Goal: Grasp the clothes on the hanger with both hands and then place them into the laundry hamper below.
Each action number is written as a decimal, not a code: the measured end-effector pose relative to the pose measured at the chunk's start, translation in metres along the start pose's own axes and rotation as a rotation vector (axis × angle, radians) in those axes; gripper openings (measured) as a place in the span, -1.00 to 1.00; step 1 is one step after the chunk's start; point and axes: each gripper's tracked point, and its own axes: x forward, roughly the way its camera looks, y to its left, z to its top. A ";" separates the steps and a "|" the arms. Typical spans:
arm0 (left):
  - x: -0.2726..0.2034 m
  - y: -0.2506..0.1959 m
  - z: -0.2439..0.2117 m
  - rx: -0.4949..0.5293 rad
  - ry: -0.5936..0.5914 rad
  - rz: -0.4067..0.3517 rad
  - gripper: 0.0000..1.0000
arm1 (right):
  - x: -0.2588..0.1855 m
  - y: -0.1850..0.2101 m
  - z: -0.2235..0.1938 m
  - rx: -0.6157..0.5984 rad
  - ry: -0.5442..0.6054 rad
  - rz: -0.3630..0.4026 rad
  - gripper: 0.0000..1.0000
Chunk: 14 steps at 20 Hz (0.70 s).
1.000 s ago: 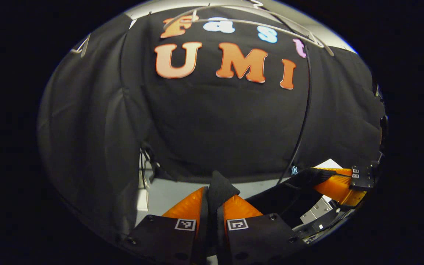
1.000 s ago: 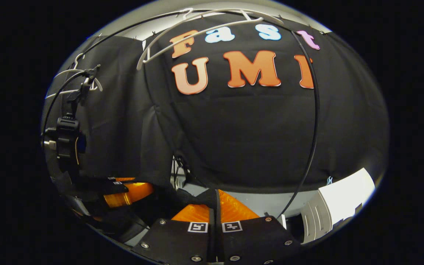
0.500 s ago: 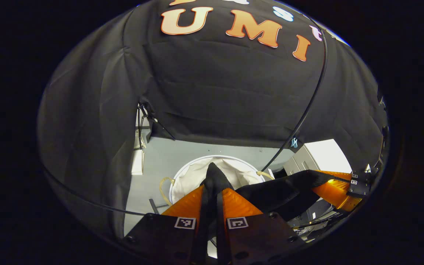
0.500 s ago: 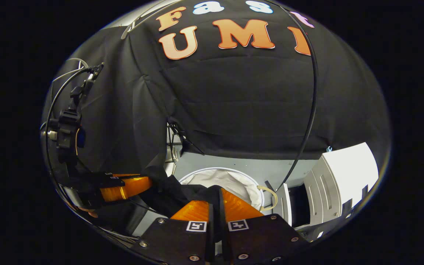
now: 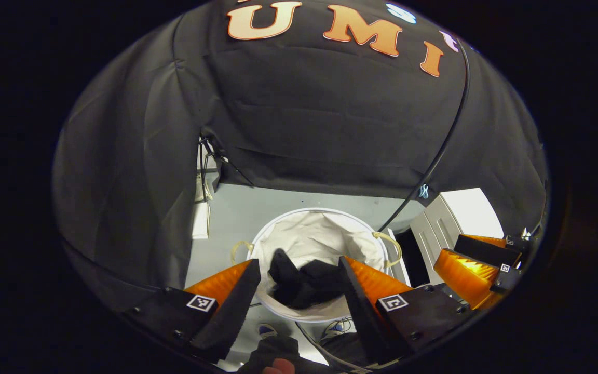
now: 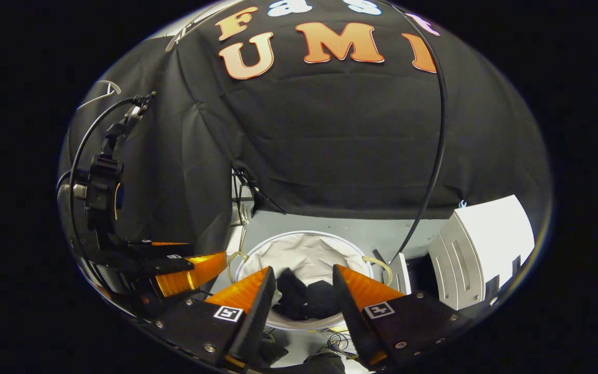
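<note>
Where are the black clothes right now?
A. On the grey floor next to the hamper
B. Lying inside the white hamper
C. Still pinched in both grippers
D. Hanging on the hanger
B: the black clothes lie bunched inside the white hamper, and the left gripper and right gripper both hang open above it with nothing between their fingers.

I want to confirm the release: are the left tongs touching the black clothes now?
Apart. In the left gripper view the left tongs stand open above the laundry hamper, and the black clothes lie down inside it, between and below the fingers, touching neither.
</note>
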 end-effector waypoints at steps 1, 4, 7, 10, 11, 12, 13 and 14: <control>0.000 0.001 0.001 0.002 -0.005 0.003 0.96 | 0.001 -0.001 0.002 -0.003 -0.002 0.000 0.47; -0.004 -0.001 0.007 0.011 -0.026 -0.002 0.96 | 0.004 -0.003 0.007 -0.005 -0.016 -0.003 0.75; -0.008 -0.002 0.009 0.011 -0.035 -0.002 0.96 | -0.003 -0.003 0.015 -0.008 -0.027 -0.012 0.84; -0.022 -0.007 0.027 0.005 -0.103 -0.023 0.96 | -0.019 -0.004 0.043 -0.021 -0.115 -0.033 0.87; -0.029 -0.008 0.036 0.006 -0.132 -0.025 0.96 | -0.026 -0.003 0.053 -0.030 -0.144 -0.036 0.86; -0.037 -0.007 0.045 0.003 -0.161 -0.025 1.00 | -0.032 -0.001 0.062 -0.040 -0.173 -0.040 0.86; -0.046 -0.007 0.053 -0.003 -0.188 -0.025 0.95 | -0.039 0.000 0.075 -0.052 -0.198 -0.047 0.86; -0.057 -0.007 0.066 -0.011 -0.220 -0.024 0.96 | -0.047 0.003 0.086 -0.065 -0.229 -0.050 0.86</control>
